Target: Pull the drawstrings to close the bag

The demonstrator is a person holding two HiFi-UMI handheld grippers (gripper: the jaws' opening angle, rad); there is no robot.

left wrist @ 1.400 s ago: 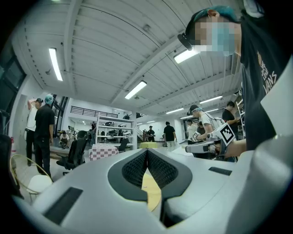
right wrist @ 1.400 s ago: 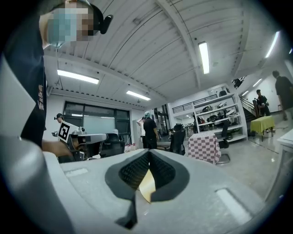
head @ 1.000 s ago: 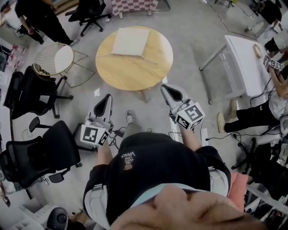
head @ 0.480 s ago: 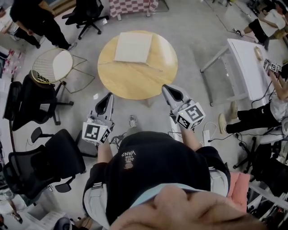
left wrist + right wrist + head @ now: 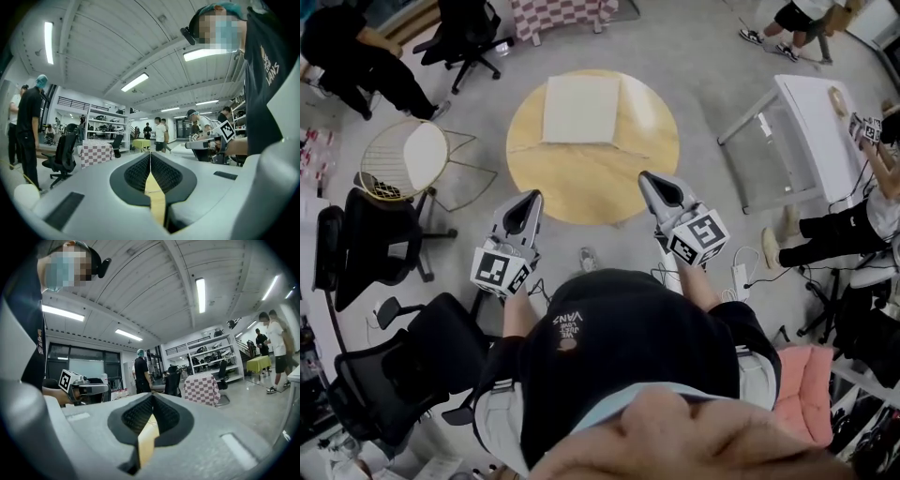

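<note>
Held left tongs [image 5: 531, 199] and right tongs [image 5: 649, 180] closed, empty, near round counter [image 5: 591, 178]. Needed opening before reaching the pale flat thing [image 5: 581, 110], probably the bag.

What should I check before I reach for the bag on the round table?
1. Bag lies flat on round table: ok.
2. Left tongs empty: ok, shut on nothing.
3. Right tongs empty: ok, shut on nothing.
4. Tongs at the bag: not ok, both short of it.
5. Drawstrings found: cannot tell, too small to see.
</note>
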